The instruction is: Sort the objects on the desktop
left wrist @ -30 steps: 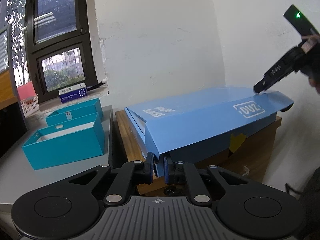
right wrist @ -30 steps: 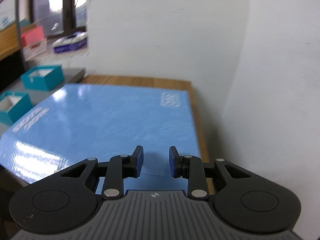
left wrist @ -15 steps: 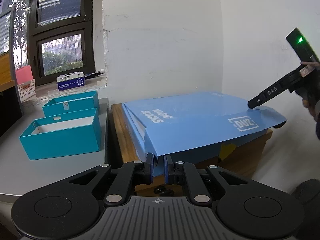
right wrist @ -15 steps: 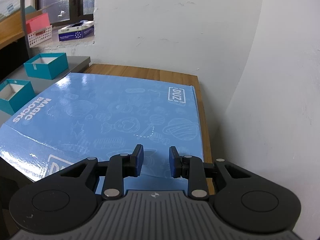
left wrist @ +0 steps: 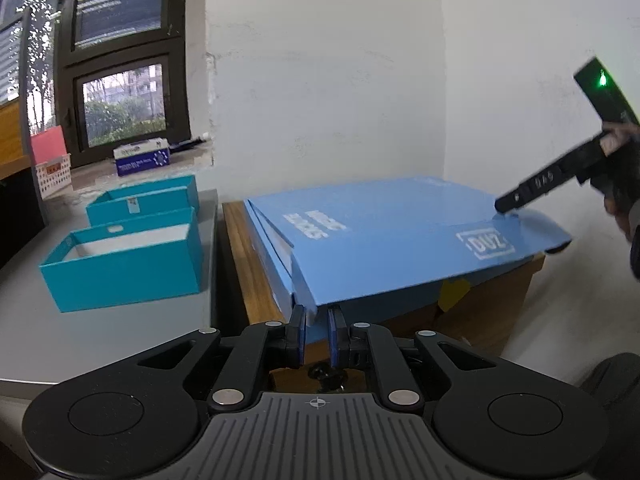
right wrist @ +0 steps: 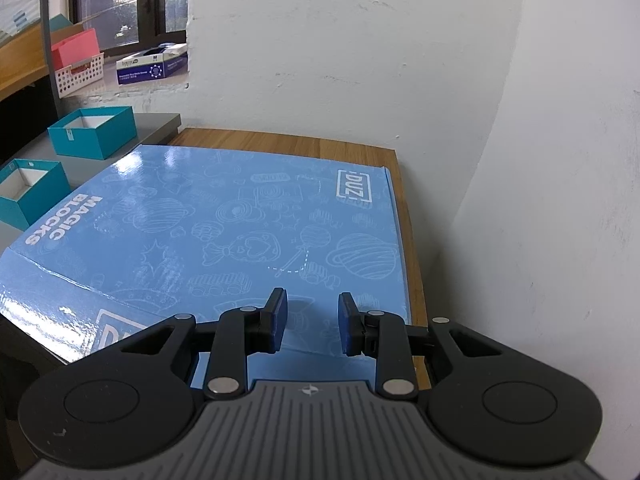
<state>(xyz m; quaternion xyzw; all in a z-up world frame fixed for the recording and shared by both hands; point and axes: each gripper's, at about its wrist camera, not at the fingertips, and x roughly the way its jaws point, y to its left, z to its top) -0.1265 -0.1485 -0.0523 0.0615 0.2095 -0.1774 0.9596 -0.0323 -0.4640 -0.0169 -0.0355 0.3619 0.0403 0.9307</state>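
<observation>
A large blue "MAGIC BLOCKS" box lies on a wooden cabinet. My left gripper is shut on the front corner flap of its lid, at the near left corner. In the right wrist view the lid fills the middle. My right gripper hovers open just over its near edge, with nothing between the fingers. From the left wrist view one of its fingers touches the lid's right corner beside the "DUZ" logo, and a hand holds the gripper at the right edge.
Two open teal boxes stand on a grey desk left of the cabinet. On the window sill are a dark blue carton and a white basket. White walls close in behind and to the right.
The blue lid has come down from a raised tilt to nearly flat. My left gripper stays shut on its flap, and the right gripper has followed the lid down, still open.
</observation>
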